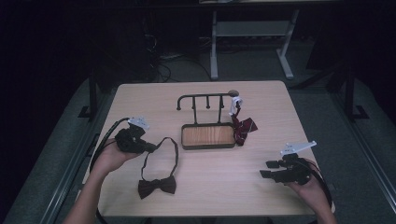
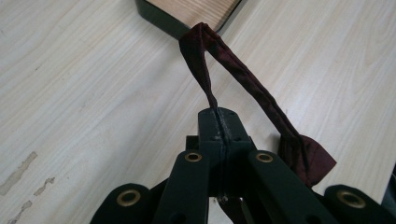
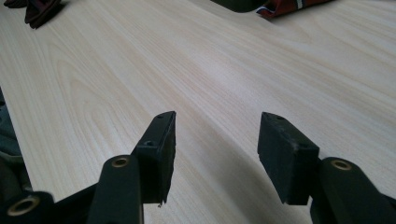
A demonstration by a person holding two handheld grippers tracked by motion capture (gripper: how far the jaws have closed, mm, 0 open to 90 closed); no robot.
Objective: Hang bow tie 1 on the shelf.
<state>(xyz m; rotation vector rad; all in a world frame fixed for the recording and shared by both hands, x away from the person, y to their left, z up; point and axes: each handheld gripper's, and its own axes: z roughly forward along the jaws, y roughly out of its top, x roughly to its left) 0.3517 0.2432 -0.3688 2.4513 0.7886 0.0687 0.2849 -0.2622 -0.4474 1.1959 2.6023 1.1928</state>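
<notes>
dark room around pale wood worktop (image 1: 196,191). we see left gripper (image 2: 218,122) near left edge, jaws pinched tight on strap of dark maroon bow tie (image 1: 157,185); its bow lies by near edge. right gripper (image 3: 215,149) near right near corner, jaws spread wide, holding nothing. black metal rack with wooden tray base (image 1: 208,135) mid-worktop; red patterned tie (image 1: 243,128) touching its right side.
</notes>
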